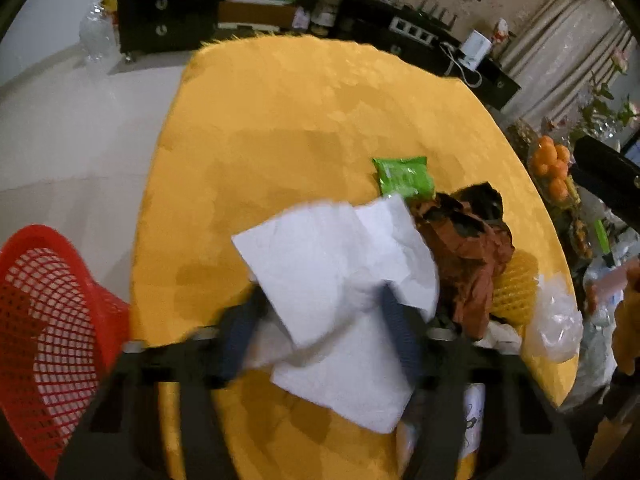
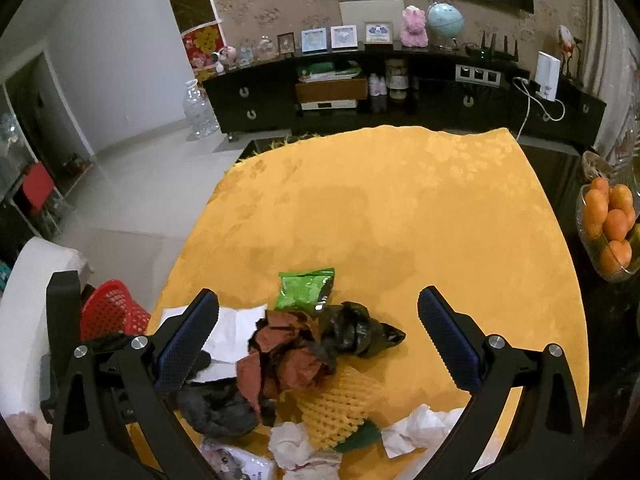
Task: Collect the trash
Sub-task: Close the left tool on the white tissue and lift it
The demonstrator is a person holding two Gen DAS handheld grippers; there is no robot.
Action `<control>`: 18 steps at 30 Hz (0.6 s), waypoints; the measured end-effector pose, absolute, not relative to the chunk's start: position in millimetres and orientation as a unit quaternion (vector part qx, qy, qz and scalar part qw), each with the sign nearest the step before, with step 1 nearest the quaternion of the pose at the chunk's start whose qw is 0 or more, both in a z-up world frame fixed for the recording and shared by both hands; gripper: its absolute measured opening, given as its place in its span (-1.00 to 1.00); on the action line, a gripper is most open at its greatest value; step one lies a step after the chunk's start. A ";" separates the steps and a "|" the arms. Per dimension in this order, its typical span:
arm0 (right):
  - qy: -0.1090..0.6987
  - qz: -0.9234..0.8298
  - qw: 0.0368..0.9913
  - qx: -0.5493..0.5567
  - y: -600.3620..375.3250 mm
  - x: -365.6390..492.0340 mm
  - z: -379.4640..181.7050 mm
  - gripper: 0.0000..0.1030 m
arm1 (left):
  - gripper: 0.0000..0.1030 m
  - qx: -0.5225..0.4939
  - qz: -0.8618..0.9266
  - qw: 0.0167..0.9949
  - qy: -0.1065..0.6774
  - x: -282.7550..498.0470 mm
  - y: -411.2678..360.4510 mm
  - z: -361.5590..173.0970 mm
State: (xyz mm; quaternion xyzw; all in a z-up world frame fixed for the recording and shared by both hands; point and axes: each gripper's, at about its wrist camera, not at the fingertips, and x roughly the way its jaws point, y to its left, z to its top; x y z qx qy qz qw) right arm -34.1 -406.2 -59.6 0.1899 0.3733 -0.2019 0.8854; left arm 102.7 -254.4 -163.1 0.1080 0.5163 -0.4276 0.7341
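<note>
Trash lies piled on the yellow table. Left gripper pinches the white paper sheet; right gripper hangs wide and empty. Floppy paper could slip before reaching the red mesh basket.

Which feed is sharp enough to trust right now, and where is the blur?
Left wrist view: motion blur smears the left tongs and the white paper between them; fisheye bends the yellow tablecloth. Right wrist view: crisp; right tongs and trash pile read clearly, with dim corners.
</note>
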 end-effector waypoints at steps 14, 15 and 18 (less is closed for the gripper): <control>0.381 -0.192 0.886 0.181 -398.9 -32.8 -67.8 0.88 | -0.82 0.074 -0.422 0.783 0.452 97.7 -226.8 -107.5; 0.382 -0.190 0.887 0.178 -396.8 -32.2 -68.5 0.87 | -0.82 0.072 -0.420 0.788 0.444 97.2 -222.9 -101.2; 0.397 -0.176 0.886 0.164 -384.8 -26.3 -77.4 0.82 | -0.82 0.066 -0.409 0.805 0.425 96.4 -211.4 -84.2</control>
